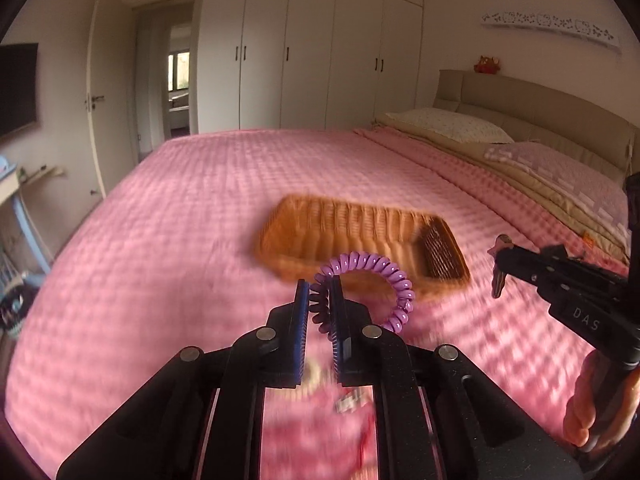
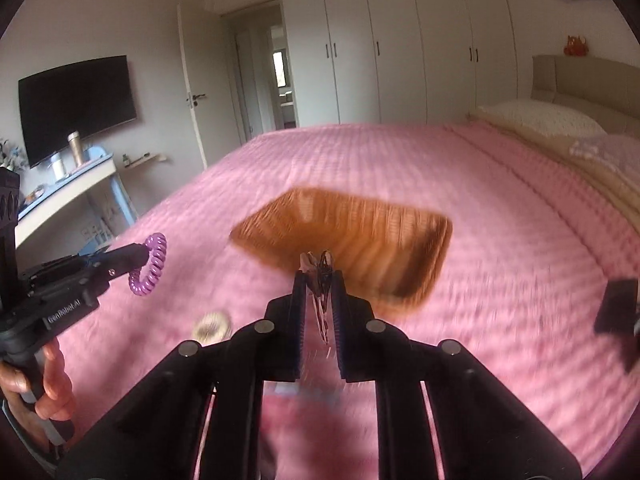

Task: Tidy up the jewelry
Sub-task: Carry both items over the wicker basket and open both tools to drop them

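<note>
The left gripper is clamped on a purple spiral hair tie, held above the pink bedspread just short of the wicker basket; light and springy, it is best pinched across the coil; the right gripper pinches a small hair clip, thin and probably slippery; motion blur hides its details, and a pale round item on the bedspread is unreadable.

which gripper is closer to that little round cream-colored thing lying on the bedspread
Left. The left gripper, shut on the purple coil bracelet, hangs just up-left of the cream round piece; the right gripper sits farther right, toward the basket.
</note>
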Available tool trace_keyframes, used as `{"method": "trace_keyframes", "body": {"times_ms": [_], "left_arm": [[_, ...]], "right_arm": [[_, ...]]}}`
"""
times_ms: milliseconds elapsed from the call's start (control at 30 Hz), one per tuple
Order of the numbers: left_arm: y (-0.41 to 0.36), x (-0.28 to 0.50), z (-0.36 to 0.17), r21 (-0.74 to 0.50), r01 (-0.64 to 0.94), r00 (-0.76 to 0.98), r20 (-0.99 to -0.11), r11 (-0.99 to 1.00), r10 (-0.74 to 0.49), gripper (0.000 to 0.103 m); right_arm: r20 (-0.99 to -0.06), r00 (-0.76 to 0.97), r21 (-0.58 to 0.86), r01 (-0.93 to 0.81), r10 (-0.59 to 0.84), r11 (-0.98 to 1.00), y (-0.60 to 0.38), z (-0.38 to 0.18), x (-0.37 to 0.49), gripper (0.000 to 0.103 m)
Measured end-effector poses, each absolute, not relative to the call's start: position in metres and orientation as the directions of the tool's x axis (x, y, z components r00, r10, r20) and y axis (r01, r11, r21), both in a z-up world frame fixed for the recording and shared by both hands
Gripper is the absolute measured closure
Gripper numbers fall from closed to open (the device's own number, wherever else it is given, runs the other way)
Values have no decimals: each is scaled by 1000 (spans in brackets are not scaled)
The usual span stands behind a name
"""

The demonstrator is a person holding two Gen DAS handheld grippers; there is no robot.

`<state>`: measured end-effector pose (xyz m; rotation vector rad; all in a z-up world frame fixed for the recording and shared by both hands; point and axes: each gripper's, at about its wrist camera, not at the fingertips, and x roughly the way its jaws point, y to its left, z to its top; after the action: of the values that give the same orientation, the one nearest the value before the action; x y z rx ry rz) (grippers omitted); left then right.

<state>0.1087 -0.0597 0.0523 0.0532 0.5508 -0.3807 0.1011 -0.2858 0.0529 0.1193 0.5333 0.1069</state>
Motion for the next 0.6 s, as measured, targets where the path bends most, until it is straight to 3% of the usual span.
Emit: {"method": "trace_keyframes", "body": {"times_ms": [300, 600], "left_arm": [[-110, 215, 31, -43, 356, 756, -574, 933, -315, 94], [-135, 262, -15, -4, 356, 693, -670, 934, -267, 94]], "right_arm": [[-619, 777, 206, 19, 116, 978, -311, 14, 224, 92], [-748, 657, 195, 81, 95, 977, -313, -31, 267, 92]]}}
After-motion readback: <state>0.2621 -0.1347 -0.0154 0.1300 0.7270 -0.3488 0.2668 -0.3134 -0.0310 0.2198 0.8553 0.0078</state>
